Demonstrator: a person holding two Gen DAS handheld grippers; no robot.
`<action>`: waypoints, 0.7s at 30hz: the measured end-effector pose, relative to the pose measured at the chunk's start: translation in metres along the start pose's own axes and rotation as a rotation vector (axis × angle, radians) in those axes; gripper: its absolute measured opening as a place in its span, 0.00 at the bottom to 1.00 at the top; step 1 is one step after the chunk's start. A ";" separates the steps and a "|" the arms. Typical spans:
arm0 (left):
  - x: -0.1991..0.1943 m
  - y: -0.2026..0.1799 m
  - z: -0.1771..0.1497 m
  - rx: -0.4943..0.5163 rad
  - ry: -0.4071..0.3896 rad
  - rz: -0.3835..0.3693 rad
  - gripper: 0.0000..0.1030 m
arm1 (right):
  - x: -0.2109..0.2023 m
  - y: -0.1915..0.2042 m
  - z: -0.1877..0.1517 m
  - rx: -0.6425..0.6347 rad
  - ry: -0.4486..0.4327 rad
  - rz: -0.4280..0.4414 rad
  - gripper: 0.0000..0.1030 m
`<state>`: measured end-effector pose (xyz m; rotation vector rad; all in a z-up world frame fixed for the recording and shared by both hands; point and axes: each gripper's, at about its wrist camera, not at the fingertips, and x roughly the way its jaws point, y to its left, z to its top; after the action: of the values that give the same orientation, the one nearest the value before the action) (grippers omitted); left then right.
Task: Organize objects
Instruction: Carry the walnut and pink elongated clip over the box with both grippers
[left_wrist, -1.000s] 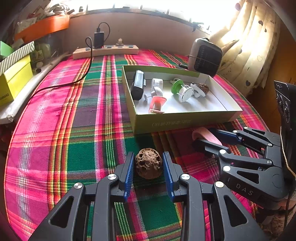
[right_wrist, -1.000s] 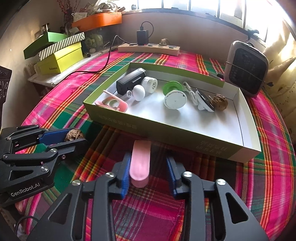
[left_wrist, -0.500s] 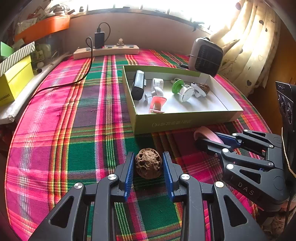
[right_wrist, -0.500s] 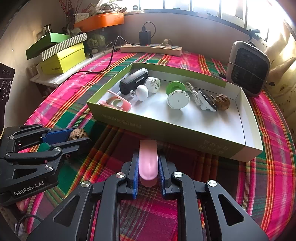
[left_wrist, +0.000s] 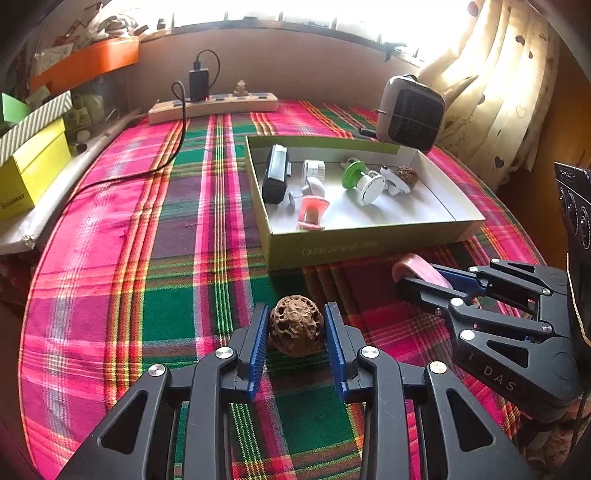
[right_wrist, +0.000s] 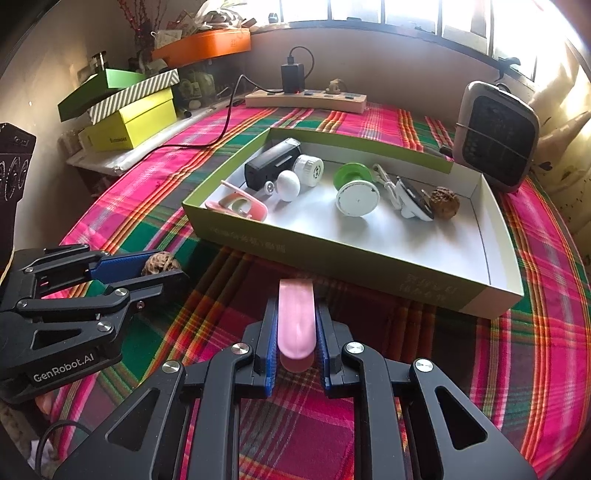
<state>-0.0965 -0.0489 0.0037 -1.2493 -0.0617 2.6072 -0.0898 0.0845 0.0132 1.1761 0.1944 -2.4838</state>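
Observation:
A brown wrinkled walnut (left_wrist: 295, 328) rests on the plaid tablecloth, and my left gripper (left_wrist: 295, 305) is shut on it, blue pads against both its sides. To the right, my right gripper (left_wrist: 415, 276) is shut on a pink roll (left_wrist: 413, 264) standing on edge on the cloth. In the right wrist view the pink roll (right_wrist: 295, 321) is squeezed between the pads of the right gripper (right_wrist: 295, 307), just in front of the green box (right_wrist: 332, 258). The left gripper (right_wrist: 170, 267) with the walnut (right_wrist: 160, 261) shows at the left.
The green box (left_wrist: 354, 248) holds a black device, white and green round parts, a pink clip and a second walnut (right_wrist: 445, 199). A grey heater (right_wrist: 495, 140) stands behind it, a power strip (left_wrist: 214, 105) with a cable at the back, stacked boxes (right_wrist: 129, 118) at the left.
The right gripper's jaws have shut onto the pink roll, which stood loose between them a second ago. The left gripper and the walnut have not moved.

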 end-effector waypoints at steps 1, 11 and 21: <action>-0.002 0.000 0.001 0.002 -0.004 0.001 0.27 | -0.002 0.000 0.000 0.002 -0.004 -0.001 0.18; -0.015 -0.011 0.010 0.027 -0.034 -0.002 0.27 | -0.019 -0.009 0.002 0.026 -0.035 0.005 0.18; -0.021 -0.025 0.022 0.055 -0.060 -0.003 0.27 | -0.033 -0.020 0.006 0.039 -0.065 -0.001 0.18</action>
<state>-0.0961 -0.0287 0.0374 -1.1523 -0.0031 2.6253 -0.0828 0.1101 0.0412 1.1092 0.1290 -2.5334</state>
